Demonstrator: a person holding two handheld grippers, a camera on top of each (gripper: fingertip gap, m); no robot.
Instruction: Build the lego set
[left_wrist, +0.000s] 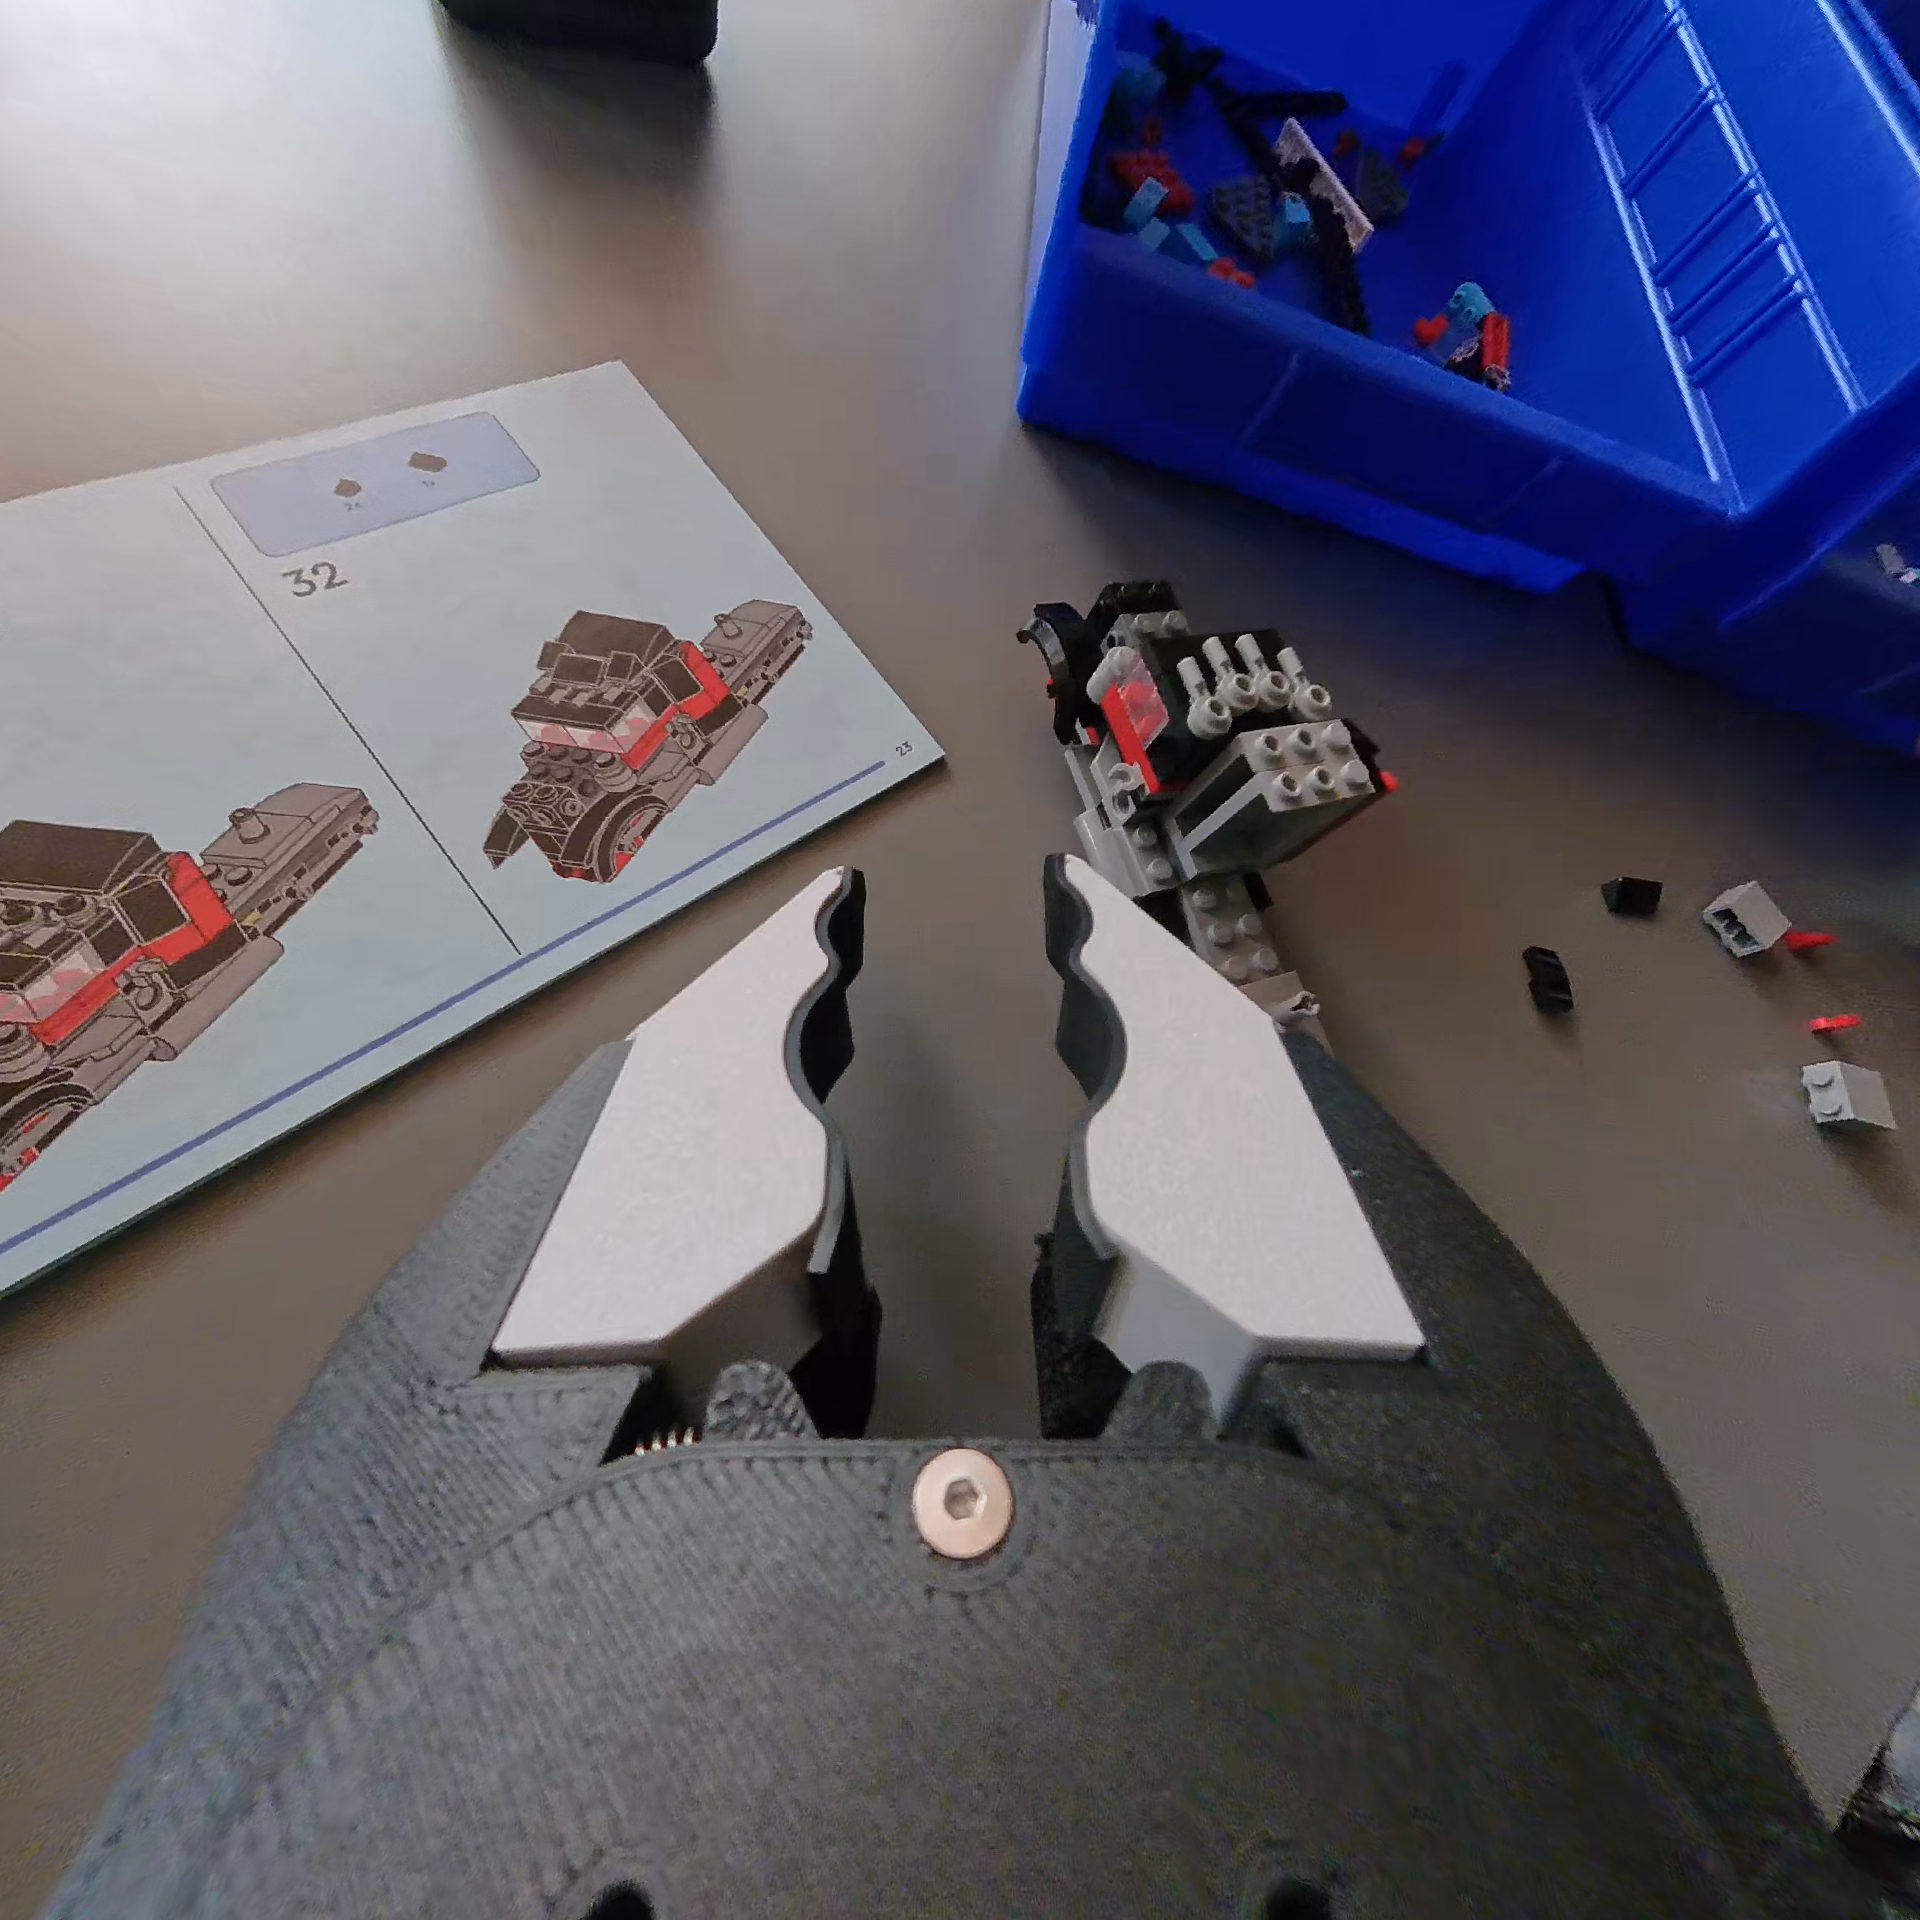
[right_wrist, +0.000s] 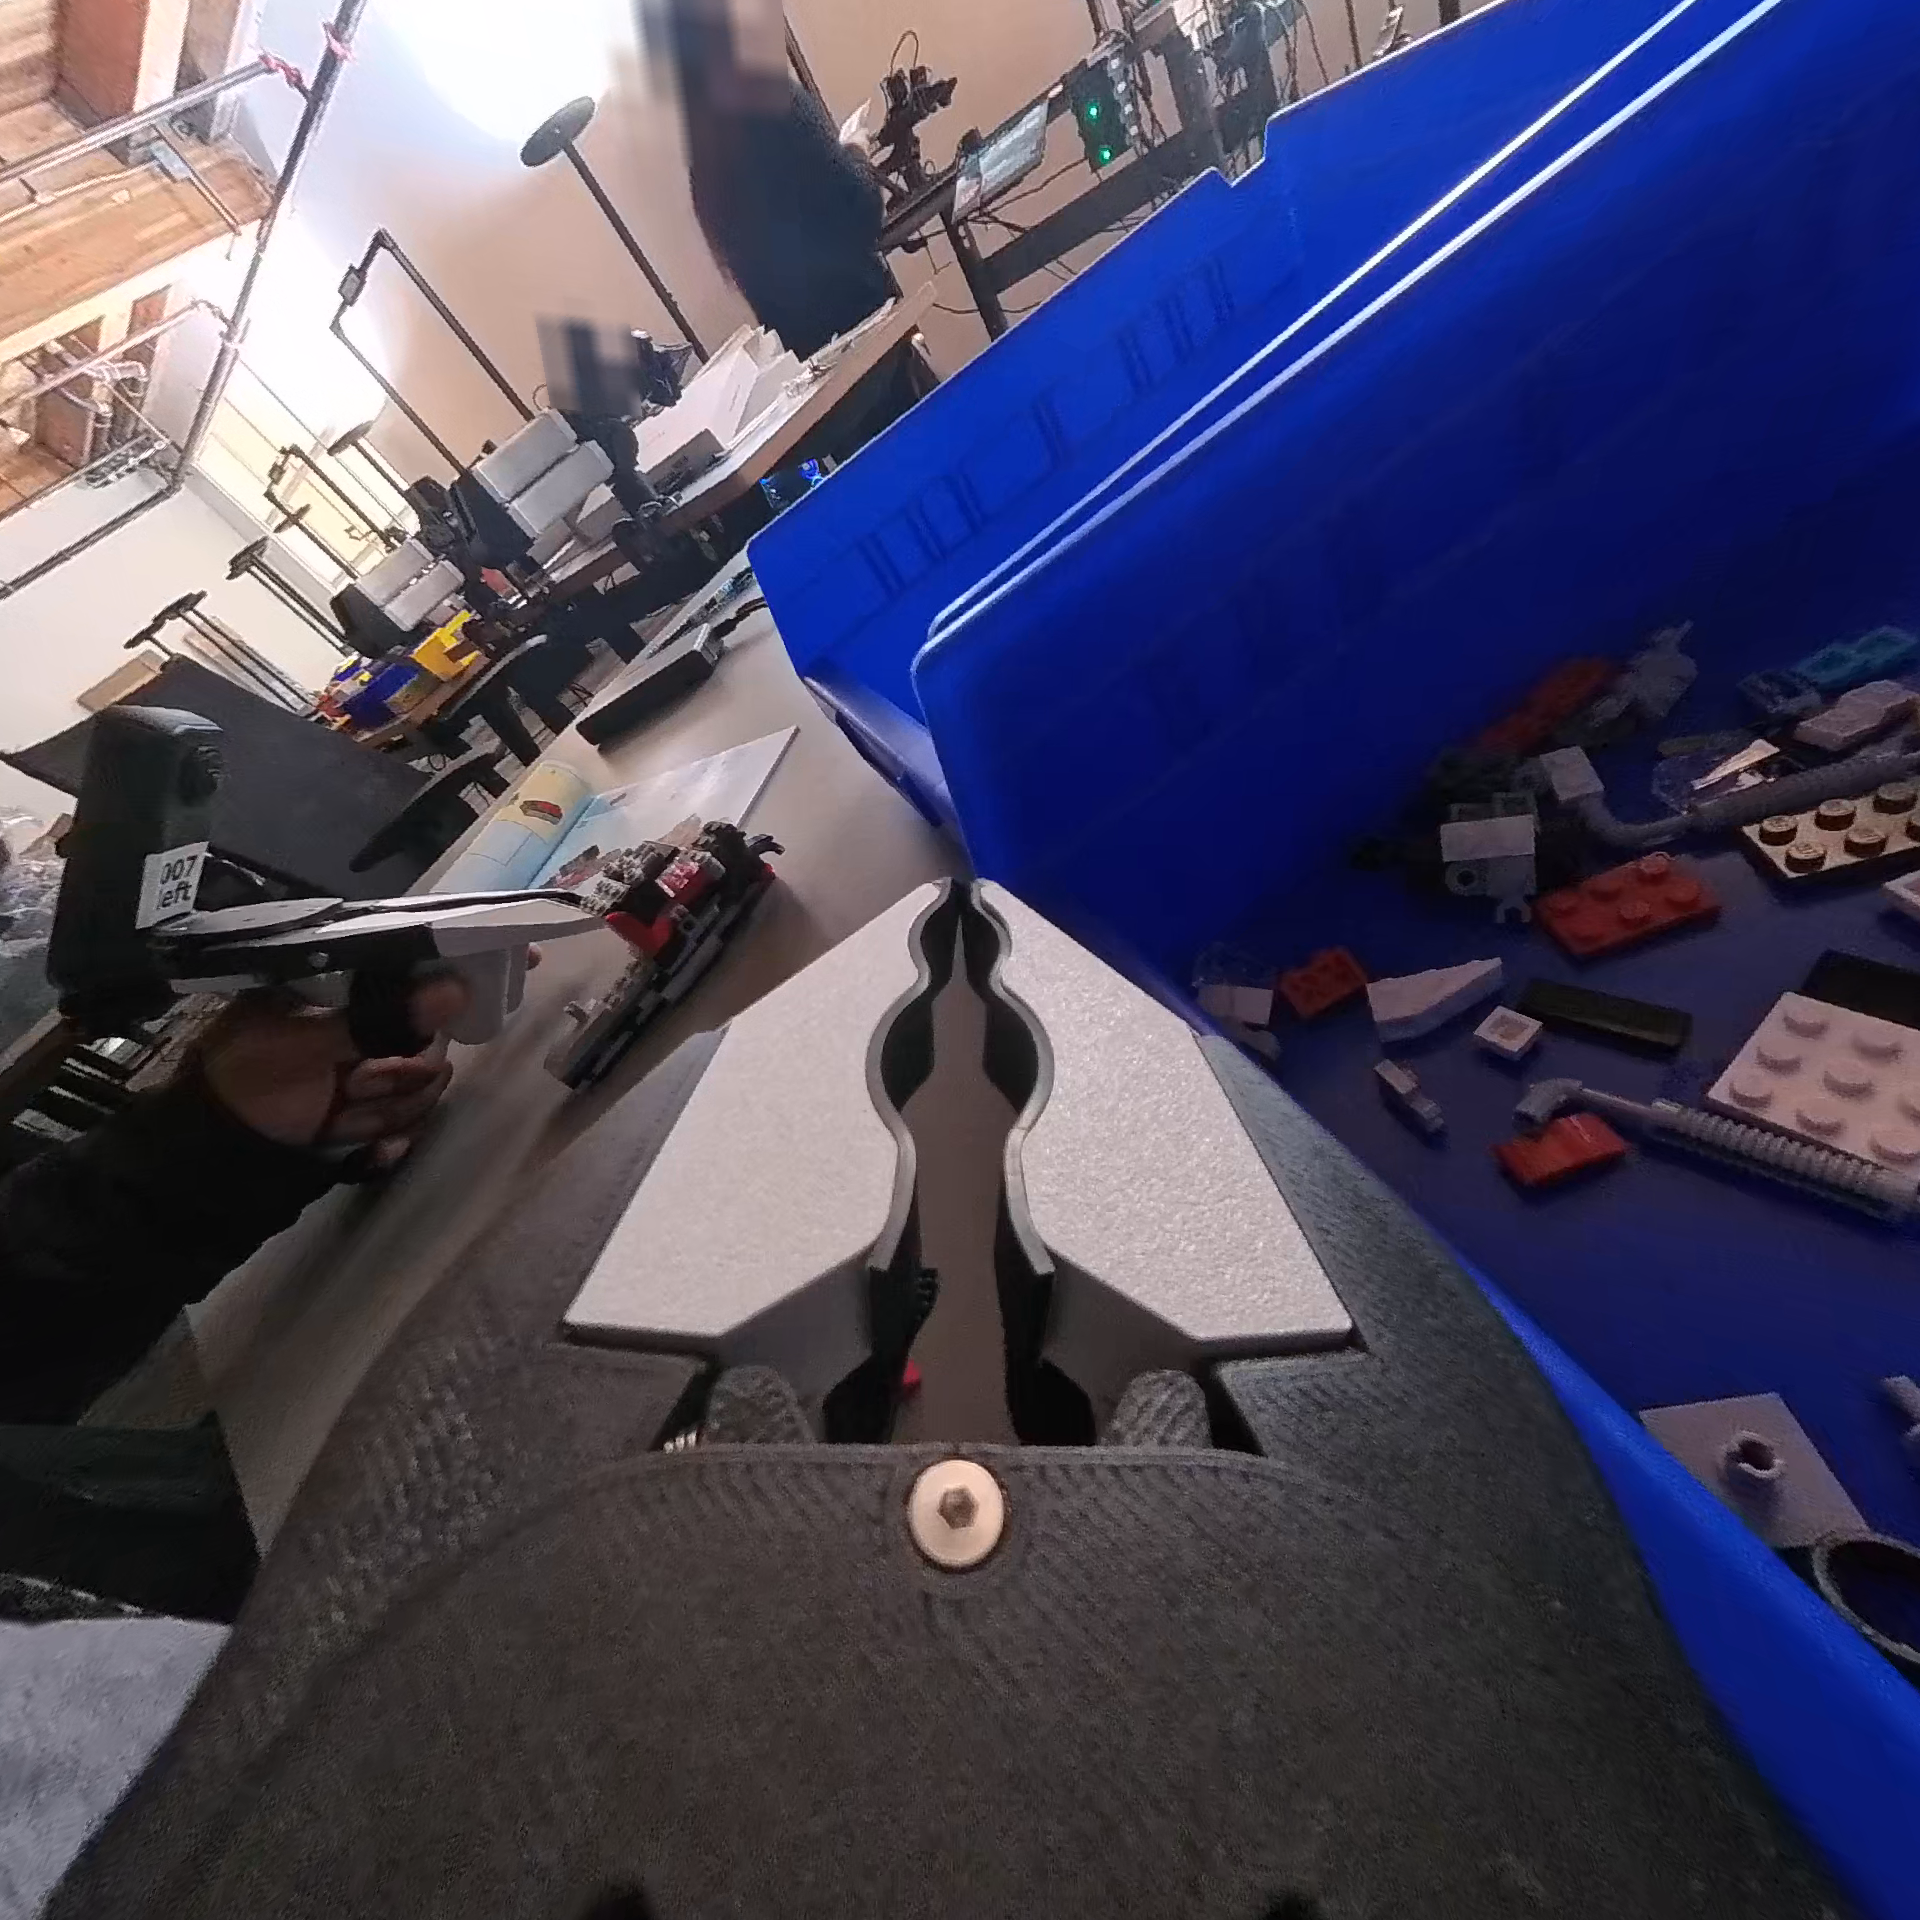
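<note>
The partly built black, grey and red lego vehicle lies on the dark table, just ahead and right of my left gripper, which is open and empty; its right finger hides the model's near end. Loose pieces lie to the right: a black piece, a grey brick and a small red piece. My right gripper is shut with nothing visible between its tips, beside the wall of a blue bin. The right wrist view also shows the left gripper over the model.
The open instruction booklet lies left of the model. A blue bin holding several loose pieces stands at the back right. In the right wrist view, the near bin holds a red plate, a white plate and other parts. A hand holds the left gripper. The gap from one gripper's tips to the other's is roughly 25 cm.
</note>
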